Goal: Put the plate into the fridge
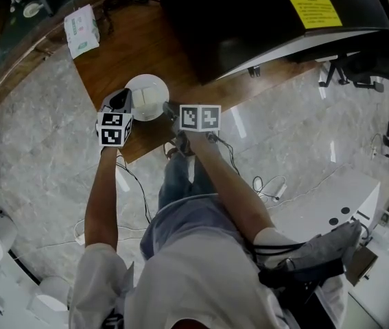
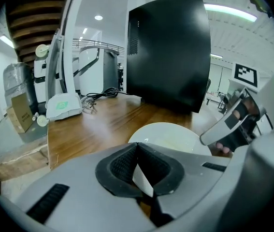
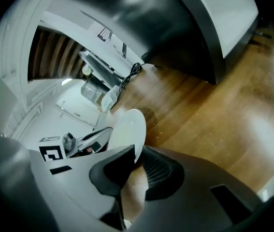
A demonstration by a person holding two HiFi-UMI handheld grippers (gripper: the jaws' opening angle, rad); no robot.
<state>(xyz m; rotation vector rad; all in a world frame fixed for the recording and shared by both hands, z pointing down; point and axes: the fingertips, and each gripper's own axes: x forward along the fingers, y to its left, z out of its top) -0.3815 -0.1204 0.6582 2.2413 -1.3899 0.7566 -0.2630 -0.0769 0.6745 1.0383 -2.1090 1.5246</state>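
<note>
A white plate rests on a wooden platform in front of a black fridge. My left gripper holds the plate's left rim, and in the left gripper view the thin white rim of the plate runs between the pads of that gripper. My right gripper is at the plate's right rim. In the right gripper view the plate stands edge-on and its rim is pinched between the pads of the right gripper. The fridge looks closed.
A white tissue pack lies at the platform's far left, with black cables behind it. Marble floor surrounds the platform. Loose cords trail on the floor at the right. A chair base stands beside the fridge.
</note>
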